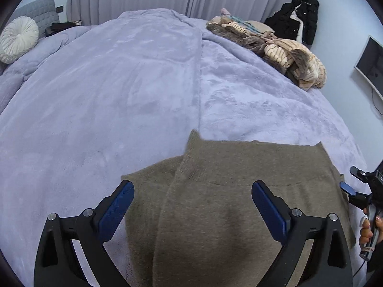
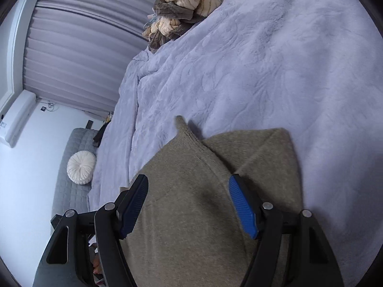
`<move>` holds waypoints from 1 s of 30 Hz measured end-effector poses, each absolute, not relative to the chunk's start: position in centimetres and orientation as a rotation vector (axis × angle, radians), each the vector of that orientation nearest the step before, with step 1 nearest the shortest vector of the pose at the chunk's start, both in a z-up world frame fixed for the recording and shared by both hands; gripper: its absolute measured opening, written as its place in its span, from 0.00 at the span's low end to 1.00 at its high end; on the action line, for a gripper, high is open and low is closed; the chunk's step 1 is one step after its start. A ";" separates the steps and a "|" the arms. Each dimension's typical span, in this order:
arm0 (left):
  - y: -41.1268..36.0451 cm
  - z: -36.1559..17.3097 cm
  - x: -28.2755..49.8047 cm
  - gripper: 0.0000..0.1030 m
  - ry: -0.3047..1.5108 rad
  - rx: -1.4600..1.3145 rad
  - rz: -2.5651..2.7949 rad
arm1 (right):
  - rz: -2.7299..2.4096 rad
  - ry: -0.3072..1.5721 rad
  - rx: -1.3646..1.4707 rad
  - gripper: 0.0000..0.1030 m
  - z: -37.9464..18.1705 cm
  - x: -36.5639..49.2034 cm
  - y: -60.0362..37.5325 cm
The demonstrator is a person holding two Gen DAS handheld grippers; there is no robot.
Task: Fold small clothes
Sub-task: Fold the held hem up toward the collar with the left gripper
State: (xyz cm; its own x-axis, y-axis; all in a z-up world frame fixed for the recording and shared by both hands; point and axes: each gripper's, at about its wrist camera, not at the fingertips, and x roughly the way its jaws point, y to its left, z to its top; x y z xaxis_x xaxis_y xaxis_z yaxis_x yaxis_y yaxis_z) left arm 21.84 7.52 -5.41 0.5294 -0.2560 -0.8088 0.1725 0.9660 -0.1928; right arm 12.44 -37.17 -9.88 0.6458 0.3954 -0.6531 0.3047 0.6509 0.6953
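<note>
A fuzzy taupe garment (image 1: 227,191) lies partly folded on the lilac bedspread (image 1: 119,83), one layer lapped over another. My left gripper (image 1: 192,189) is open just above it, blue pads spread to either side. In the right wrist view the same garment (image 2: 191,203) lies under my right gripper (image 2: 188,186), which is open with its pads apart over the fold. A pointed corner of the cloth sticks up past the fold. The right gripper also shows in the left wrist view (image 1: 352,186) at the garment's right edge.
A heap of striped cream and brown clothes (image 1: 275,47) lies at the bed's far right, also in the right wrist view (image 2: 186,2). A round white cushion (image 1: 19,38) rests on a grey chair. A black coat (image 1: 296,16) hangs by the wall, near a monitor (image 1: 371,64).
</note>
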 end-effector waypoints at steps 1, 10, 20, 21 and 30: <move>7.9 -5.8 21.6 0.96 0.998 -0.087 -0.239 | 0.033 0.902 0.899 0.72 -9.9 11.8 -37.5; 11.0 -7.9 15.3 0.95 1.123 -0.140 -0.366 | 0.159 0.976 0.931 0.72 -10.0 4.1 -37.9; 12.2 -9.7 12.1 0.25 1.199 -0.198 -0.413 | 0.298 1.093 0.907 0.26 -10.9 1.8 -35.2; 12.5 -9.6 12.0 0.23 1.200 -0.229 -0.425 | 0.284 1.114 0.893 0.06 -11.3 1.9 -34.8; 14.0 -8.5 9.1 0.06 1.145 -0.220 -0.494 | 0.353 1.031 0.915 0.05 -9.2 -1.2 -35.1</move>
State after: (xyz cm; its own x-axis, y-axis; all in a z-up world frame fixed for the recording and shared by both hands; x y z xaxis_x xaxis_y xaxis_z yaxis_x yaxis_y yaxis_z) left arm 9.13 14.02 -8.49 0.3213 -0.4821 -0.8151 0.2618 0.8724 -0.4128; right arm -1.18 -35.05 -9.19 0.4996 0.6430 -0.5805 0.1521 0.5946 0.7895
